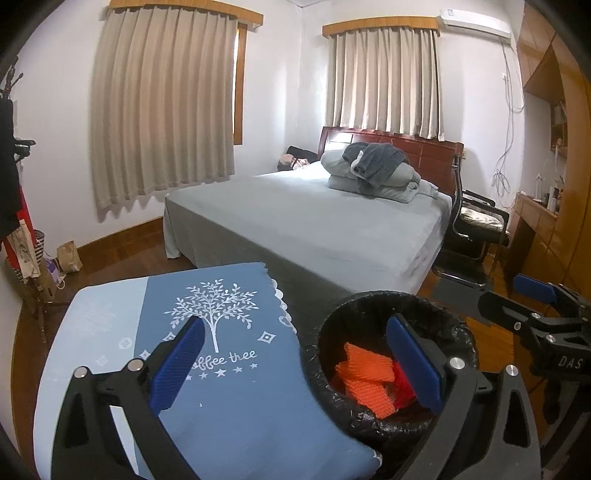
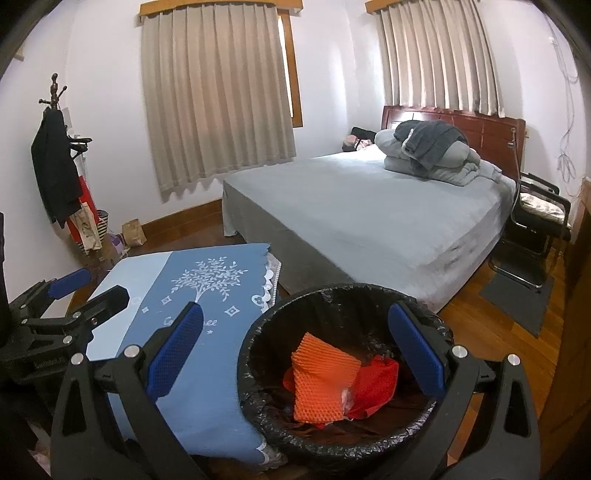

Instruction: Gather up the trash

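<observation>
Right wrist view: orange foam netting lies inside black-lined bin.

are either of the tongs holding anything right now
No, nothing is held. The left tongs and the right tongs are both open and empty above the trash bin; the orange netting already lies inside it.

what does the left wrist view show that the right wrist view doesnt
Only the left wrist view shows the air conditioner high on the wall and the wooden desk beside the wardrobe. Only the right wrist view shows the whole coat rack with its dark jacket. Both show the bin lined in black, the orange foam net in it, the blue tree-print cloth and the bed.
</observation>
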A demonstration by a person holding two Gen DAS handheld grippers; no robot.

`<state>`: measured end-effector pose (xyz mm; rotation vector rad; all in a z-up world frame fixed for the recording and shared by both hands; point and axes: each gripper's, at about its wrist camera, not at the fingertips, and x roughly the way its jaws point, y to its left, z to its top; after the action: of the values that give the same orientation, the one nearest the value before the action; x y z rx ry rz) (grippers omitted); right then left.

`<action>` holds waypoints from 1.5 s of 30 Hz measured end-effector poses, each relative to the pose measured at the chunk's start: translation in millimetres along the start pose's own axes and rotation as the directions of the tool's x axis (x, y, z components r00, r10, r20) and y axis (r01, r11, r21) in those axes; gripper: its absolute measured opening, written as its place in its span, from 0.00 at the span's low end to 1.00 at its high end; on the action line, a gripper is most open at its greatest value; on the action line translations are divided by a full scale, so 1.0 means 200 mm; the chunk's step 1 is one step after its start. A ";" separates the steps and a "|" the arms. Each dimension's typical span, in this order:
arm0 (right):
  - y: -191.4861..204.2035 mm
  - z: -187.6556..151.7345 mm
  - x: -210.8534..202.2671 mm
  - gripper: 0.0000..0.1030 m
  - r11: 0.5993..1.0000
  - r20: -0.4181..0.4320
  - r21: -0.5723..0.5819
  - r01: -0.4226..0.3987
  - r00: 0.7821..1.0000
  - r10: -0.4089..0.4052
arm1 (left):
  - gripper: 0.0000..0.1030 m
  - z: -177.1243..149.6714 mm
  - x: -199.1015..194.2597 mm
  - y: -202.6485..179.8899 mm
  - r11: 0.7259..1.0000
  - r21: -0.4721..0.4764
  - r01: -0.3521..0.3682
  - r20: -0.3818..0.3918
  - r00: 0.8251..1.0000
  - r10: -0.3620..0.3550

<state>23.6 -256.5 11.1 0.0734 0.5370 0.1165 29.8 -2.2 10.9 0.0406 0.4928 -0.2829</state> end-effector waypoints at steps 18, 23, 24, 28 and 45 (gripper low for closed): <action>0.02 0.00 0.00 0.95 1.000 0.000 -0.001 -0.002 1.000 0.002 | 0.94 0.00 0.00 0.00 1.000 0.001 -0.004 0.006 1.000 0.004; 0.02 0.00 0.00 0.95 1.000 -0.001 0.000 -0.003 1.000 0.003 | 0.94 0.00 0.00 0.00 1.000 0.000 -0.004 0.004 1.000 0.004; 0.01 0.00 0.00 0.95 1.000 -0.001 0.000 -0.003 1.000 0.003 | 0.94 0.00 0.00 0.00 1.000 0.000 -0.004 0.005 1.000 0.004; 0.01 0.00 0.00 0.95 1.000 -0.001 -0.001 -0.002 1.000 0.002 | 0.94 0.00 0.00 0.00 1.000 0.001 -0.004 0.006 1.000 0.004; 0.01 0.01 0.00 0.95 1.000 -0.002 0.000 -0.003 1.000 0.003 | 0.94 -0.01 0.00 0.01 1.000 0.000 -0.005 0.001 1.000 0.005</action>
<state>23.4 -254.1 12.6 0.0739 0.5392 0.1193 29.7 0.3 9.6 0.0422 0.4913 -0.2778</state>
